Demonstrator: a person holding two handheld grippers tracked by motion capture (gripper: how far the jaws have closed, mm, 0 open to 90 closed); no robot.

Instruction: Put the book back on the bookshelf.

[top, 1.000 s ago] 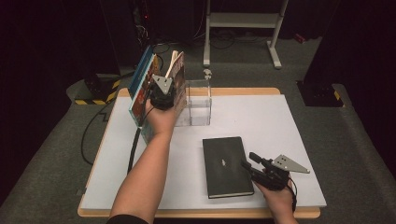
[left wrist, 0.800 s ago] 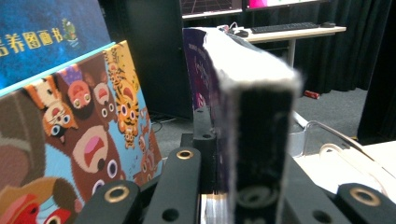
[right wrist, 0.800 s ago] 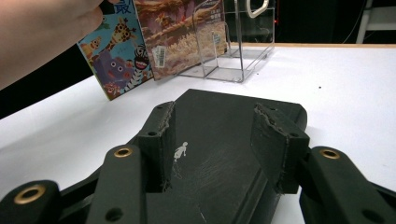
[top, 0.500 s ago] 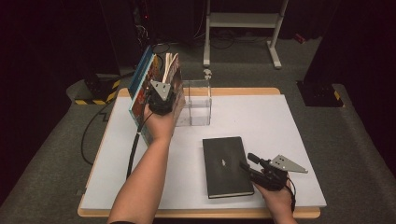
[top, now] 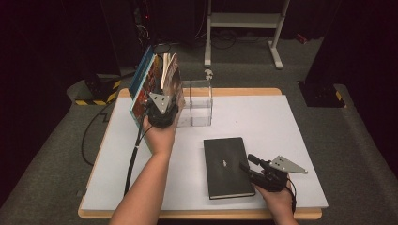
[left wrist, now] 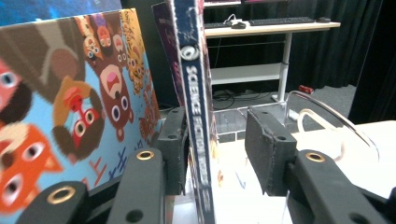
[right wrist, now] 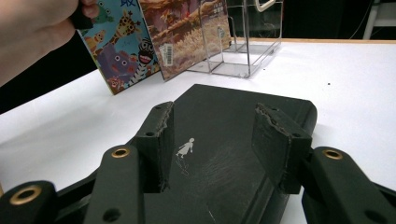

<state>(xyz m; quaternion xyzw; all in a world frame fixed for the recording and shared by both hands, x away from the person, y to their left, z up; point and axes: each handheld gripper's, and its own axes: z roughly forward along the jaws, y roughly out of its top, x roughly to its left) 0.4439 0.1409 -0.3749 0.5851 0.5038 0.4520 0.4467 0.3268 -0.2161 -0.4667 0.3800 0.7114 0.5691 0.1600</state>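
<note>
Your left hand-held gripper (left wrist: 217,154) has just been letting its jaws out, and the science fiction book (left wrist: 196,116) stands upright between them: its spine rests against the left pad, with a clear gap to the right one, so it's released rather than clamped. Just beyond on its left leans the animal picture book (left wrist: 70,107), and to its right is the clear acrylic stand (left wrist: 322,126) on the table (top: 291,126). That thin book looks light and stiff along the spine but prone to tipping; if you retake it, pinch low across the spine. Your right hand-held gripper (right wrist: 212,144) hangs with jaws apart over the near end of the black notebook (right wrist: 243,121), which lies flat on the table directly ahead; neither pad presses on it. It looks a rigid, smooth, somewhat slippery hardcover with some weight, so take it across one edge, not the flat face
</note>
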